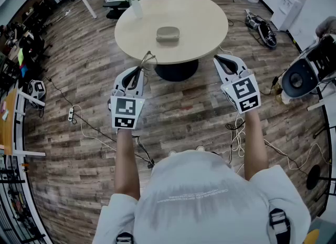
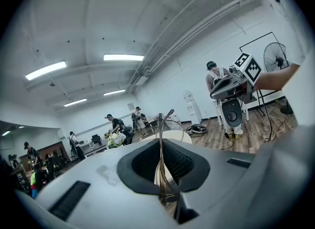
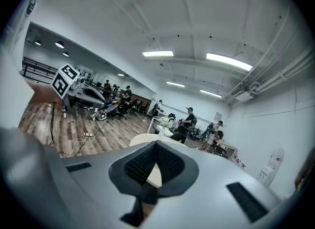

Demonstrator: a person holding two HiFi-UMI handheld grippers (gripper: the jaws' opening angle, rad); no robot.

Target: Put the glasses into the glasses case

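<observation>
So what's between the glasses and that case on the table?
Only bare tabletop, the head view shows, between the glasses in the left gripper and the case.

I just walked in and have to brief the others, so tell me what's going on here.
A person stands before a round table with a tool in each hand. The left tool is shut on thin-framed glasses, held near the table's edge. The right tool is shut and empty. The glasses case lies near the table's middle, apparently closed, so the glasses are not in it yet.
</observation>
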